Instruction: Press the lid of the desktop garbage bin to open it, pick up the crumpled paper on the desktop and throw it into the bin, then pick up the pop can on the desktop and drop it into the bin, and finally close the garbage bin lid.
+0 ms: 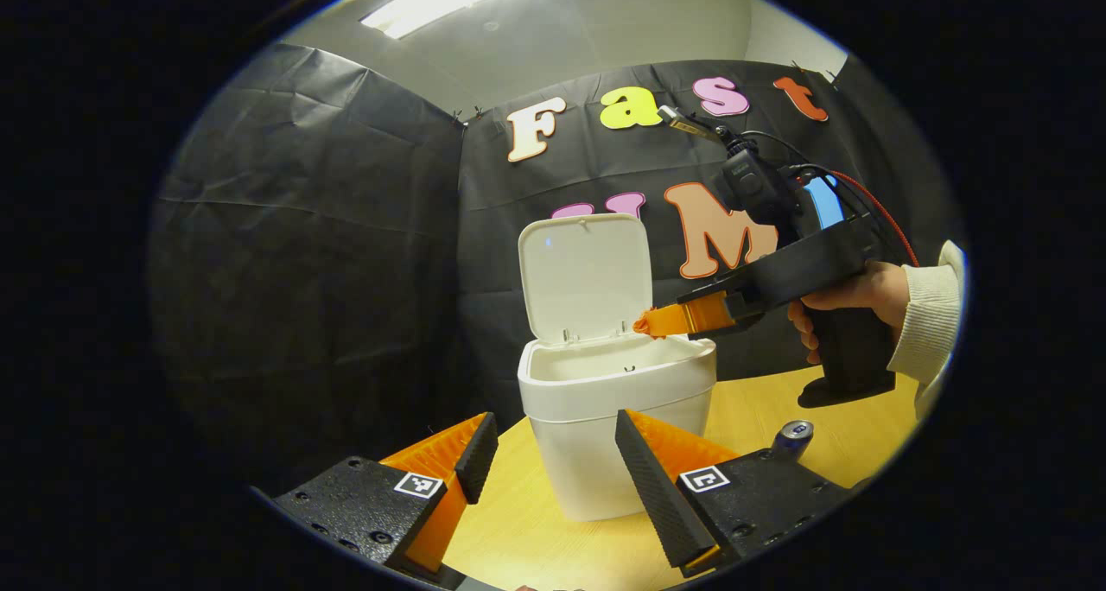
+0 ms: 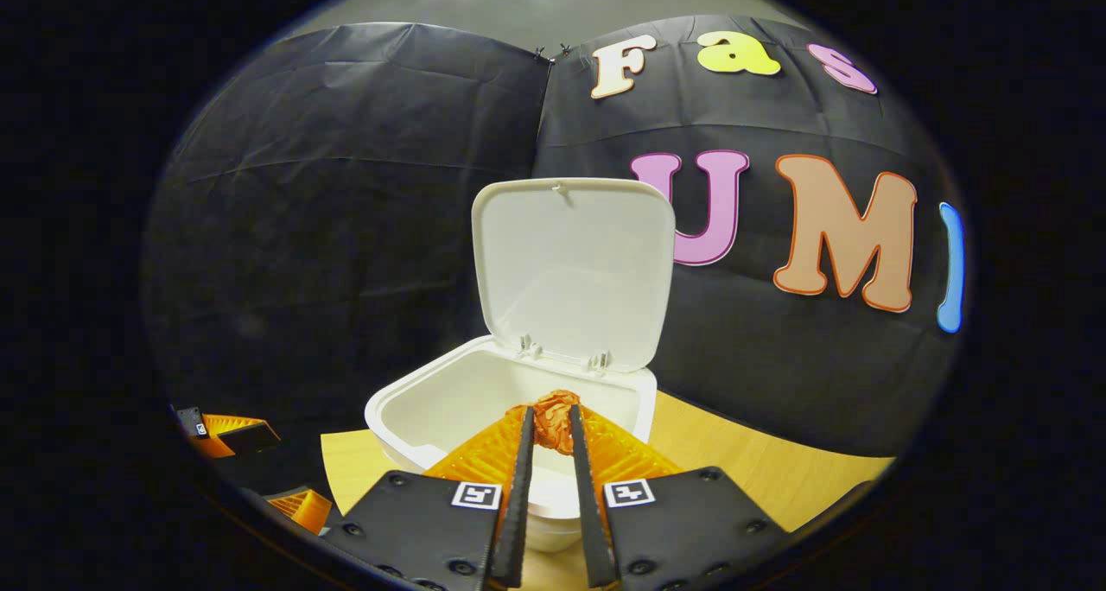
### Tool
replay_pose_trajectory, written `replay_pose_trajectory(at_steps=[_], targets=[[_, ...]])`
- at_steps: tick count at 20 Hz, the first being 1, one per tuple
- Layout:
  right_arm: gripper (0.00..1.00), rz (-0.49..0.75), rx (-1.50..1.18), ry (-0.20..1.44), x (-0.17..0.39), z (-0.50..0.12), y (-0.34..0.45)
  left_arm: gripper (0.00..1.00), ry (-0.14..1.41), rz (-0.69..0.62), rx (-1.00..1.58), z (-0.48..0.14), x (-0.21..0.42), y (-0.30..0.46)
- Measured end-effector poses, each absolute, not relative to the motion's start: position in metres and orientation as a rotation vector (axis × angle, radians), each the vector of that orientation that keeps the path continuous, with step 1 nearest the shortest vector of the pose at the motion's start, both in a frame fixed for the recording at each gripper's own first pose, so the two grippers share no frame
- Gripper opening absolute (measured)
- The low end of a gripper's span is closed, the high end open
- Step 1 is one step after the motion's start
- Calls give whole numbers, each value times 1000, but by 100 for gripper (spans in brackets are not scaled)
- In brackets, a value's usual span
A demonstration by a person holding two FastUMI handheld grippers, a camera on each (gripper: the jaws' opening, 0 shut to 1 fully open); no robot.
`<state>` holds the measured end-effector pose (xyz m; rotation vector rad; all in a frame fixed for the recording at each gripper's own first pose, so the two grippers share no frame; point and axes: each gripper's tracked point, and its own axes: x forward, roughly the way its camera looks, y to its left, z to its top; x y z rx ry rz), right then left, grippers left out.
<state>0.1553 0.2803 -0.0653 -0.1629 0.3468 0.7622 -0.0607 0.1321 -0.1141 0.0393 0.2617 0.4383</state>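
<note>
The white desktop bin (image 1: pixel 615 418) stands on the wooden table with its lid (image 1: pixel 585 277) swung up and open. In the right gripper view, my right gripper (image 2: pixel 553 422) is shut on the orange crumpled paper (image 2: pixel 555 416), held over the open bin (image 2: pixel 467 397) below the raised lid (image 2: pixel 572 271). The left gripper view shows that right gripper (image 1: pixel 646 323) above the bin's right rim, held by a hand (image 1: pixel 851 293). My left gripper (image 1: pixel 553 448) is open, low in front of the bin. The pop can (image 1: pixel 792 438) lies on the table right of the bin.
The wooden table (image 1: pixel 855 440) extends to the right of the bin. Black cloth walls close in behind and to the left. My left gripper (image 2: pixel 229 435) also appears low at the left of the right gripper view.
</note>
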Motion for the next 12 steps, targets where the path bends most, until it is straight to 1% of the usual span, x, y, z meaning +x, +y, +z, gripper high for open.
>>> replay_pose_trajectory(at_steps=[1,2,4,5,8,12], targets=[[34,771,-154,354,152,-66,284,84,267,440,33,-117,-62,134],[48,773,-147,361,151,-69,286,84,272,440,29,-118,-62,135],[75,768,-130,355,152,-72,288,84,274,433,23,-120,-62,135],[77,765,-122,348,154,-71,289,84,277,425,18,-123,-62,134],[77,740,-124,313,161,-56,278,84,285,386,0,-128,-59,125],[80,728,-102,284,153,-41,264,84,295,273,-23,-138,-48,95]])
